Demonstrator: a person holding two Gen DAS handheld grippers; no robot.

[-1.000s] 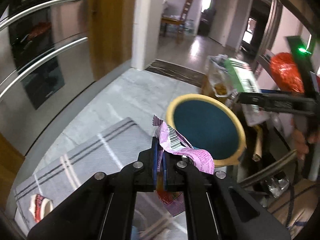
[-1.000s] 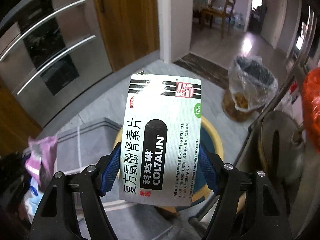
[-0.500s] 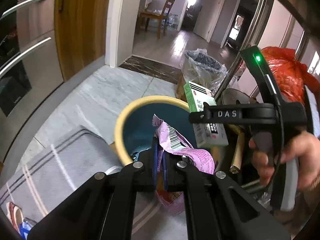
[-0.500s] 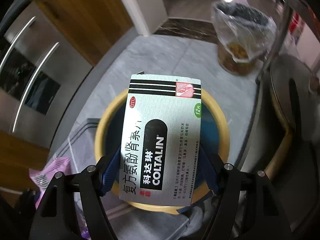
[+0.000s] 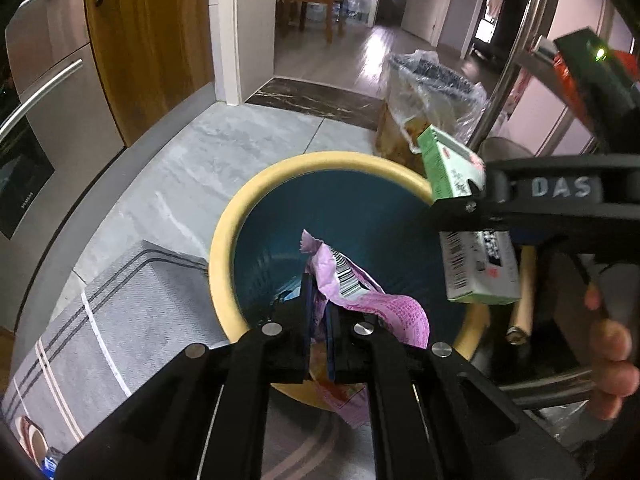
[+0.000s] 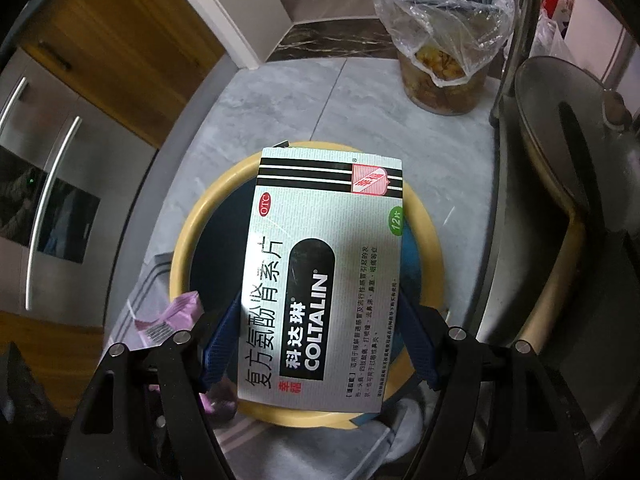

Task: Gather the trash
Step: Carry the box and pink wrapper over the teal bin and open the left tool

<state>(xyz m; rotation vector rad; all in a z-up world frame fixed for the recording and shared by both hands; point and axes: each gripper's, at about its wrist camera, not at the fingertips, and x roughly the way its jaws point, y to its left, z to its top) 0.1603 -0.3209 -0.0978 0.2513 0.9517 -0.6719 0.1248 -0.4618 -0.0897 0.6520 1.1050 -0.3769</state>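
My left gripper (image 5: 318, 312) is shut on a crumpled pink wrapper (image 5: 372, 300) and holds it over the near side of a round bin (image 5: 224, 248) with a yellow rim and dark teal inside. My right gripper (image 6: 320, 332) is shut on a green and white medicine box (image 6: 324, 276) and holds it above the same bin (image 6: 184, 240). The box (image 5: 472, 240) and the right gripper also show at the right of the left wrist view, over the bin's right rim. The pink wrapper (image 6: 168, 316) shows at the lower left of the right wrist view.
The bin stands on a grey tiled floor (image 5: 240, 152) beside a grey striped mat (image 5: 120, 312). A second bin lined with a clear plastic bag (image 6: 440, 40) stands beyond it. Steel appliances (image 5: 44, 92) and a wooden door are to the left, a metal rack (image 6: 560, 160) to the right.
Both grippers have moved in over the yellow-rimmed bin and tilted downward. The wrapper and the box are still held.
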